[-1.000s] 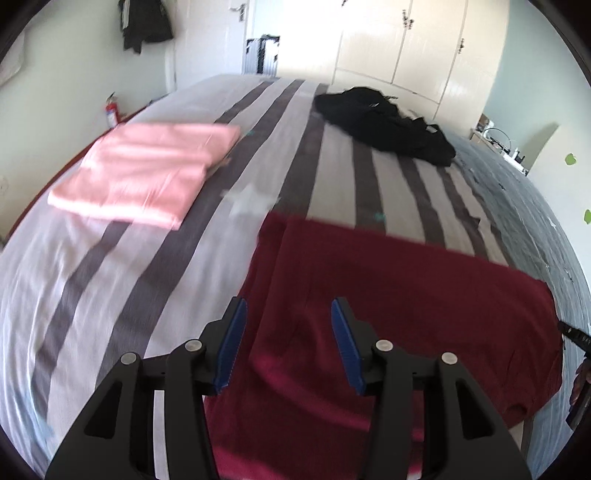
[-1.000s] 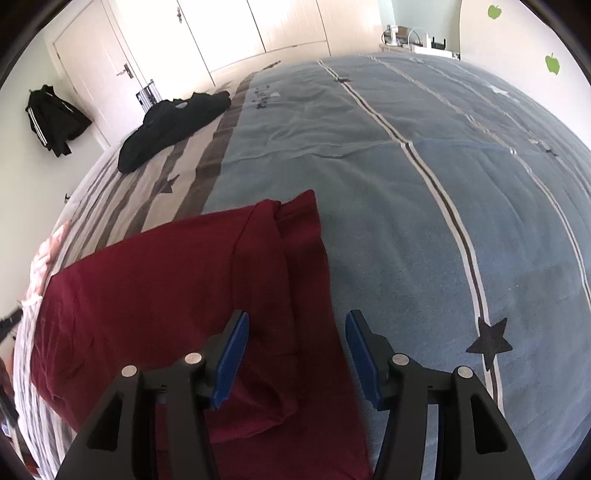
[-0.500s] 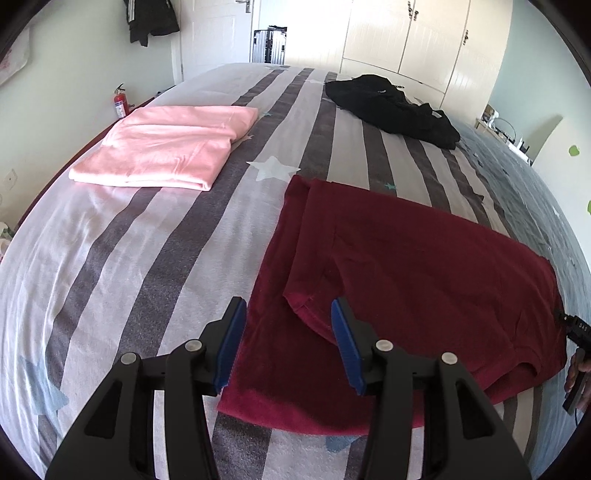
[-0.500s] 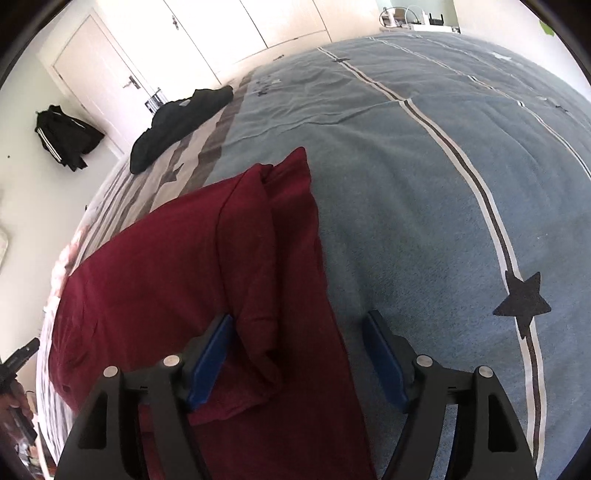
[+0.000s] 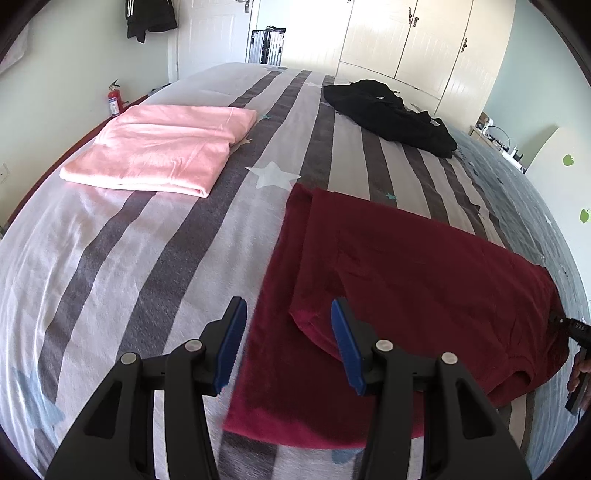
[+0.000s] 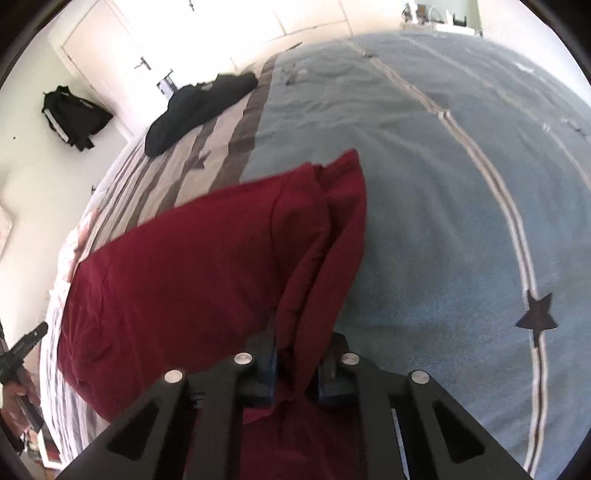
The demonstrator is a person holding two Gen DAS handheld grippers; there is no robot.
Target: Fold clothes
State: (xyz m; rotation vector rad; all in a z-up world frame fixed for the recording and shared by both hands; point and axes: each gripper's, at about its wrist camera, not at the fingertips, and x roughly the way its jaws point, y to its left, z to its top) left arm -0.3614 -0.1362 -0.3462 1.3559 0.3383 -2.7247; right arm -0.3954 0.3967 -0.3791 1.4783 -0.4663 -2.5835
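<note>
The right tongs (image 6: 295, 369) are seen closing, their blue pads drawn in narrow on a raised ridge of the dark red garment (image 6: 207, 258), which runs up between the jaws; the cloth is pinched there at the garment's right-hand edge. From that pinch the folded side panel is lifted into a crease, while the rest of the garment is spread flat on the bed (image 6: 443, 184), across the line where the grey-blue part of the cover meets the striped part. A dark star (image 6: 537, 314) is printed on the cover just right of these tongs.

The left tongs (image 5: 286, 345) are held partly open above the garment's near left corner, with nothing gripped; the folded-in sleeve edge of the dark red garment (image 5: 406, 280) is seen between the blue pads (image 5: 231, 341) but lying below them on the bed (image 5: 110, 258), not pressed. The tip of the other tool and a hand are glimpsed at the far right edge of the left wrist view.

Further out, a folded pink cloth (image 5: 162, 155) is laid on the striped cover at the left, well apart from the red garment, and a crumpled black garment (image 5: 391, 114) is lying near the far end of the bed. A red fire extinguisher (image 5: 114, 99) is stood by the left wall, a dark jacket (image 5: 149, 18) is hung above it, and pale wardrobe doors (image 5: 424, 37) are seen beyond the bed
</note>
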